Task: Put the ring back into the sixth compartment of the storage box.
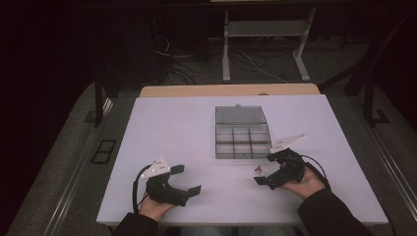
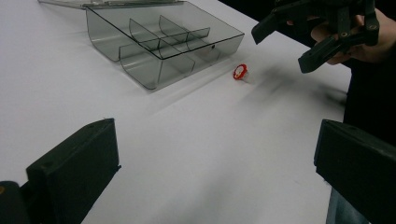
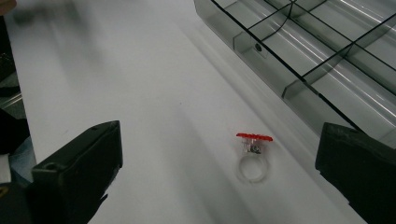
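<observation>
The small clear plastic ring with a red top point(image 3: 252, 158), framed by the right gripper point(image 1: 273, 169)'s released fingers, could be knocked away if approached off-centre.

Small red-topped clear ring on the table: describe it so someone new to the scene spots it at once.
Start at the white table and find the smoky clear plastic compartment box with its lid open. Just off the box's near right corner, ahead of the open right gripper, lies the small clear plastic ring with a flat red top. It is the one red, loose item on the table.
</observation>
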The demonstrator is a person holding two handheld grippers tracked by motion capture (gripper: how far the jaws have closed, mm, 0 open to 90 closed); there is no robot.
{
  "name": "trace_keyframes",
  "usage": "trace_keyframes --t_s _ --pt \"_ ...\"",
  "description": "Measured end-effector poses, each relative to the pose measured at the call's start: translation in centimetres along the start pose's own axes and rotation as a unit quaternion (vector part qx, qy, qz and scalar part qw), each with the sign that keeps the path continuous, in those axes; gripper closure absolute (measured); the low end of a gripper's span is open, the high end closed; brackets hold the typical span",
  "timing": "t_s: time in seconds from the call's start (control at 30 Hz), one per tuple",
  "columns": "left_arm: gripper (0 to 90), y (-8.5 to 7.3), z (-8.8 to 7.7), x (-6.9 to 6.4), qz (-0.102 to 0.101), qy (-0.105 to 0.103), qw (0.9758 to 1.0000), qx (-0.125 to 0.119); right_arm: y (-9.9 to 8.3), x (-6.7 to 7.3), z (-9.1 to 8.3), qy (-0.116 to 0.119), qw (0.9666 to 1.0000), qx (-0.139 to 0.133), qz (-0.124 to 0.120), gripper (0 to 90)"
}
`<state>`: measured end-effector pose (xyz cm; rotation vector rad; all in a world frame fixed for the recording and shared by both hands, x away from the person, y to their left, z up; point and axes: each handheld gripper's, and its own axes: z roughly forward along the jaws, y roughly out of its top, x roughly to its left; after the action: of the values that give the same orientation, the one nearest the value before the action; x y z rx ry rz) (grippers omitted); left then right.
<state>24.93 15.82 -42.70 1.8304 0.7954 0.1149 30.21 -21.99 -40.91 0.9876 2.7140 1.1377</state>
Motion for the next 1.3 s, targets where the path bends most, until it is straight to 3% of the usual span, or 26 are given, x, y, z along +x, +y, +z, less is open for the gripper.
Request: trace_keyframes --t_s 0.4,0.67,0.73,0.83,0.9,1.0,1.3 --pt "0.0 0.0 0.0 0.0 -0.001 0.0 1.0 0.0 0.3 -0.2 1.6 0.007 0.9998 0.019 -0.007 0.8" --pt "0.0 0.0 0.0 0.0 -0.002 -0.002 1.0 -0.001 0.2 -0.5 2.2 -0.001 0.9996 0.029 -0.008 0.9" --pt "0.0 0.0 0.0 0.0 -0.001 -0.002 1.0 -0.001 0.2 -0.6 2.2 -0.001 0.9995 0.03 -0.01 8.1" --pt "0.0 0.0 0.0 0.0 -0.001 -0.003 1.0 -0.001 0.1 -0.7 2.4 -0.004 0.9994 0.031 -0.011 8.5" --pt "0.0 0.0 0.0 0.0 -0.001 -0.003 1.0 -0.001 0.1 -0.8 2.5 -0.002 0.9993 0.035 -0.015 15.9" --pt "0.0 0.0 0.0 0.0 -0.002 -0.004 1.0 -0.001 0.1 -0.9 2.7 -0.005 0.9993 0.034 -0.016 16.9" --pt "0.0 0.0 0.1 0.0 -0.001 -0.005 1.0 -0.001 0.0 -1.4 2.9 -0.018 0.9992 0.033 -0.01 36.3"
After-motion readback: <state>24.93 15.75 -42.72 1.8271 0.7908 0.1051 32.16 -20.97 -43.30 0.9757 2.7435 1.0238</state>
